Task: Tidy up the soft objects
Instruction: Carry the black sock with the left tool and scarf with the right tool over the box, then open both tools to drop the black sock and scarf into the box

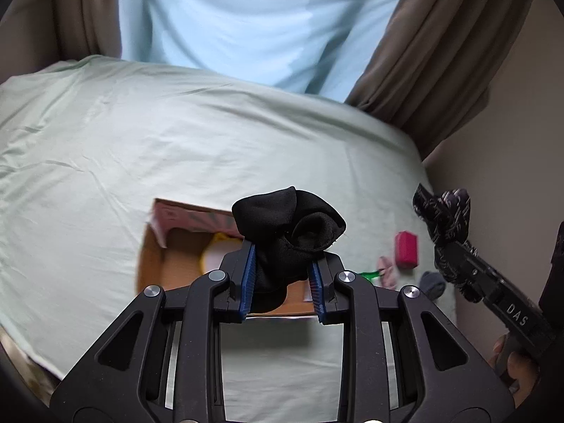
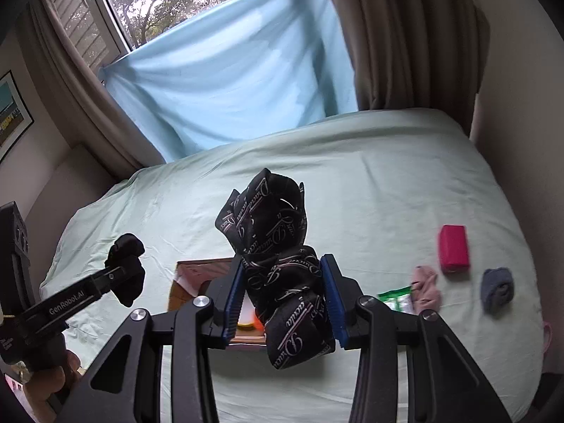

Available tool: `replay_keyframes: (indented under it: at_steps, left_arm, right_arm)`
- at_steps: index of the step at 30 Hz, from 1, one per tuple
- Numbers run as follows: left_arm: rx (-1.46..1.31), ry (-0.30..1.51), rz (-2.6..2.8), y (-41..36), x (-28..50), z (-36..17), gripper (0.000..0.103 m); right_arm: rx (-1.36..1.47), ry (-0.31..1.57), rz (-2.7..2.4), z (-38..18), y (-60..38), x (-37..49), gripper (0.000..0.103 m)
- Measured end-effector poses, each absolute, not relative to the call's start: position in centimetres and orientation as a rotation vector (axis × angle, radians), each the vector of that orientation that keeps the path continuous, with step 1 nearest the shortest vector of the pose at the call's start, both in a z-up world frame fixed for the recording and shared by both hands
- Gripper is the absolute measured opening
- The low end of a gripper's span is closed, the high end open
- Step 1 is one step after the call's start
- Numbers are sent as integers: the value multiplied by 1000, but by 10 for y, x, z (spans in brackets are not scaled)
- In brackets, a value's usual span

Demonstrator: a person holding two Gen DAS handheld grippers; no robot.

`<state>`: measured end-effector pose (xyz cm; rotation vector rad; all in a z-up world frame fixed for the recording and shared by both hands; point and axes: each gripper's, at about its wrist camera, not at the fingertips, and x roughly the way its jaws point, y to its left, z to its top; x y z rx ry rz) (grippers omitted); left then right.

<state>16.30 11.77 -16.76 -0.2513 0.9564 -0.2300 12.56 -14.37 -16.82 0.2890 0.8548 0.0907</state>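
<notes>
1. Left wrist view showed the left gripper (image 1: 282,271) clamped on a bundled black sock (image 1: 285,232), its blue pads (image 1: 247,278) pressing the cloth from both sides, above a pale green bedsheet (image 1: 141,148).
2. Below and behind the sock lay an open cardboard box (image 1: 158,264) on the sheet, with something yellow inside.
3. At the right of that view, the right gripper (image 1: 454,246) carried a patterned black cloth (image 1: 446,211).
4. Right wrist view showed the right gripper (image 2: 282,292) closed on the same patterned black cloth (image 2: 271,232), which bore pale script lettering and rose above the pads.
5. Lying apart on the sheet to the right were a red block (image 2: 454,248), a pink cloth (image 2: 426,287), a grey-blue sock (image 2: 497,289) and a green packet (image 2: 396,298).
</notes>
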Motion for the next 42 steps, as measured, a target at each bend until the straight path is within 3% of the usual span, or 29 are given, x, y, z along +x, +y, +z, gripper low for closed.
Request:
replay_keyframes:
  at_steps: [8, 15, 31, 38, 40, 41, 42]
  left_arm:
    - [-173, 1064, -226, 186, 190, -218, 24]
    - [-150, 1168, -218, 203, 211, -281, 24]
    - [1, 1379, -232, 163, 268, -382, 24]
    - [89, 1429, -284, 141, 286, -398, 24]
    - [143, 1439, -300, 133, 288, -397, 52]
    - [183, 1443, -286, 130, 287, -397, 95]
    - [214, 1433, -268, 127, 285, -394, 103]
  right_arm:
    - [344, 963, 100, -208, -67, 166, 39]
    - [365, 1102, 91, -254, -33, 200, 39]
    - [285, 1449, 84, -371, -12, 268, 39]
    - [286, 1512, 114, -392, -21, 283, 39]
    - [280, 1544, 131, -397, -21, 291, 42]
    - [263, 1555, 131, -400, -21, 292, 48]
    - [241, 1570, 119, -403, -22, 294, 68]
